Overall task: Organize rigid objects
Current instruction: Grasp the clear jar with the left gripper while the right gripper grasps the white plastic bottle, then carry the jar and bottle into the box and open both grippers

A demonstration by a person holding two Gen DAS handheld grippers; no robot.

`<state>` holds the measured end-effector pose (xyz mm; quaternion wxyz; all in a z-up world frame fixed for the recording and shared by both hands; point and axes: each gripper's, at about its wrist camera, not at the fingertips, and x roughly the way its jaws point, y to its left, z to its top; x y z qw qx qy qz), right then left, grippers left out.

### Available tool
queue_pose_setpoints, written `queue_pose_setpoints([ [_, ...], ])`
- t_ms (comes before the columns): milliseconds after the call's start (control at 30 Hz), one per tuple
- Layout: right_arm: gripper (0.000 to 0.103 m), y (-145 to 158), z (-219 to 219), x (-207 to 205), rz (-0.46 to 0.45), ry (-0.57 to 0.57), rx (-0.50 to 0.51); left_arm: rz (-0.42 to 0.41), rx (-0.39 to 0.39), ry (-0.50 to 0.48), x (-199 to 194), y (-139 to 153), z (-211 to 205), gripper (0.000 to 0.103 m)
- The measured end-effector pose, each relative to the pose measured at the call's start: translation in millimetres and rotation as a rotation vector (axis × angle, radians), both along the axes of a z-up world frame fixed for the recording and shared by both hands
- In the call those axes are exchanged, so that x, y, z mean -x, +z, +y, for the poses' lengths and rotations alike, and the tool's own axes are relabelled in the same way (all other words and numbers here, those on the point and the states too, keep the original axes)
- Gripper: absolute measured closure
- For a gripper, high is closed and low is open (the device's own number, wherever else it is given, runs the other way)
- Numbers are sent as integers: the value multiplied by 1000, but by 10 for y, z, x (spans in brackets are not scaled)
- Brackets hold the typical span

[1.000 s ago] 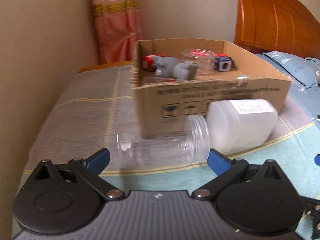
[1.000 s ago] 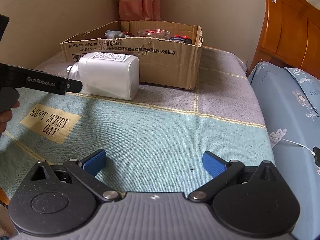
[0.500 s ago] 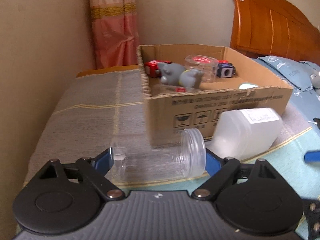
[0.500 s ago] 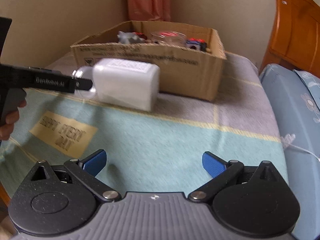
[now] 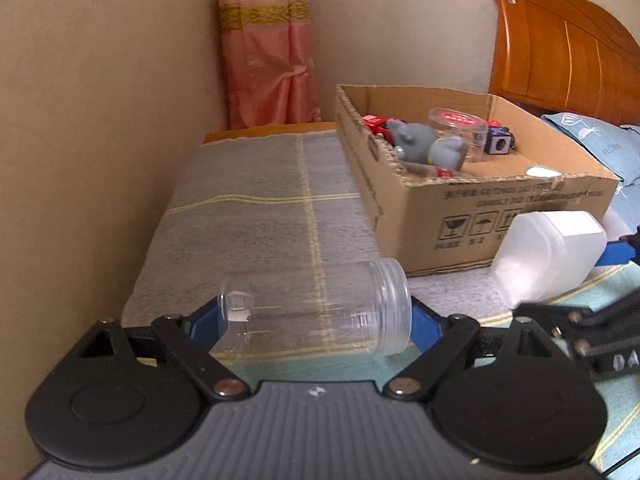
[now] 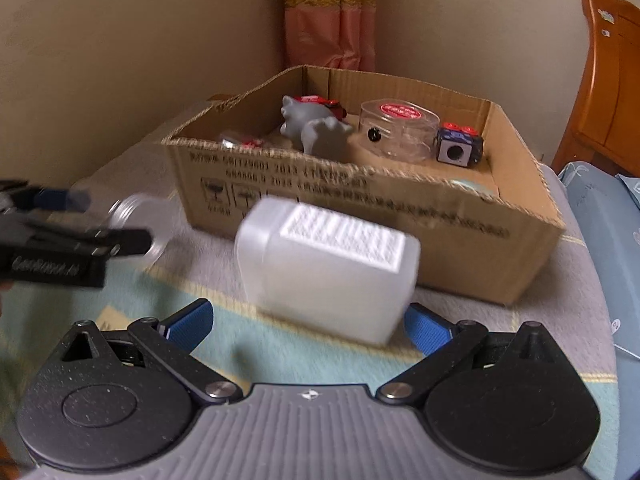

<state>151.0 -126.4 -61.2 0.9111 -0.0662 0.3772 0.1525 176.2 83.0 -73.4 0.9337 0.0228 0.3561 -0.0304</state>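
Note:
A clear plastic jar (image 5: 316,308) lies on its side, mouth to the right. My left gripper (image 5: 314,322) is shut on it, one blue pad at its base and one at its threaded rim. The jar shows blurred in the right wrist view (image 6: 136,224). A white square bottle (image 6: 328,268) lies on its side on the bedspread in front of the cardboard box (image 6: 400,216). My right gripper (image 6: 308,324) is open, its blue pads on either side of the bottle's near end, apart from it. The bottle also shows in the left wrist view (image 5: 548,252).
The box (image 5: 480,212) holds a grey toy animal (image 5: 424,146), a clear round tub with a red label (image 5: 458,132), a dark cube (image 5: 498,142) and red items. A wall runs along the left. A wooden headboard (image 5: 560,44) and blue pillow (image 6: 612,248) lie right.
My left gripper closed on the clear jar and carried it left, away from the box front. My right gripper moved forward to the white bottle, pads now flanking it.

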Motion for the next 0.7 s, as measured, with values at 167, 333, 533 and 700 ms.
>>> queue_pose_setpoints([
  [167, 0, -11, 92, -128, -7, -59, -6, -3, 7, 1, -5, -6, 85, 13],
  [333, 0, -2, 103, -194, -6, -128, -18, -7, 12, -10, 3, -6, 96, 13],
  [533, 2, 19, 32, -194, -20, -180, 20, -12, 23, -22, 9, 6, 113, 13],
  [700, 11, 27, 12, -170, -15, -186, 8, -14, 24, -30, 8, 7, 113, 13],
])
